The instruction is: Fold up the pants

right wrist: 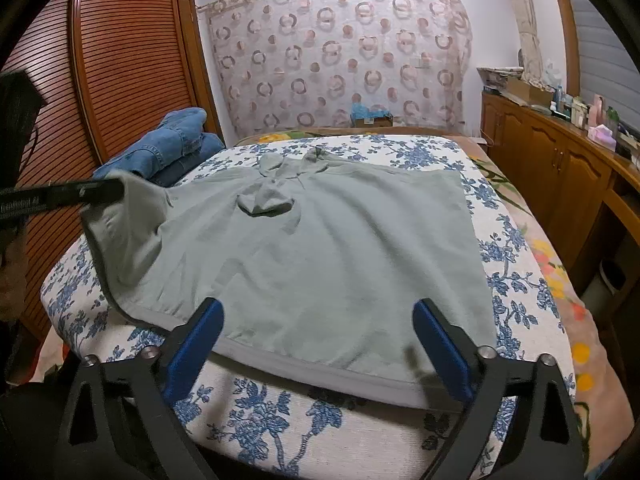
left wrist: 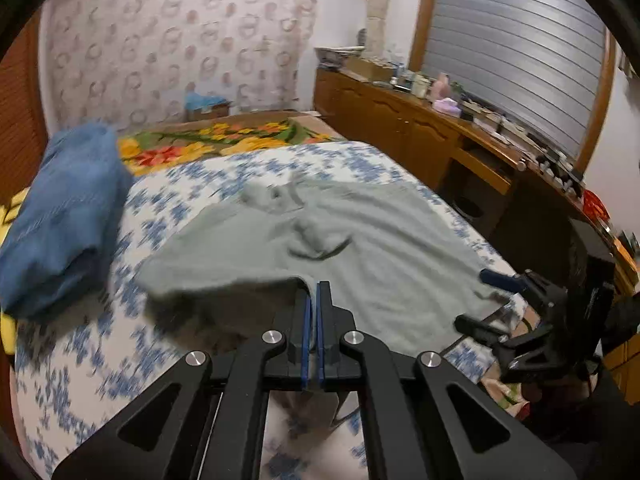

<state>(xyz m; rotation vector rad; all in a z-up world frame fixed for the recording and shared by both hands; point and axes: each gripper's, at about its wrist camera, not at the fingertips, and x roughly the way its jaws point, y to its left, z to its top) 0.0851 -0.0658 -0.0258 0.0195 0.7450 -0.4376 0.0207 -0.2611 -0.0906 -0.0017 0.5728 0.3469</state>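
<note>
The pale grey-green pants [right wrist: 320, 248] are soft, matte knit fabric, spread wide and mostly flat on the bed [right wrist: 400, 440], whose cover is white with a blue floral print. The hem nearest the cameras shows a stitched band. Two small bunched folds sit near the far end of the pants.

Beyond the pants' far left corner lies a folded stack of blue denim jeans [right wrist: 168, 148], with visible seams. Right of the pants runs a brown wooden cabinet [right wrist: 540, 160]; the items on top are too small to identify. The left wrist view is motion-blurred, so the fabric texture there is unclear.

The left gripper [left wrist: 313, 300] has its blue-padded fingers pressed together, pinching the left edge of the pants and holding it lifted off the bed. In the right wrist view only its dark tip shows, with cloth draping from it.

The right gripper [right wrist: 318, 322] has its fingers spread wide, held low over the near hem of the pants, holding nothing.
</note>
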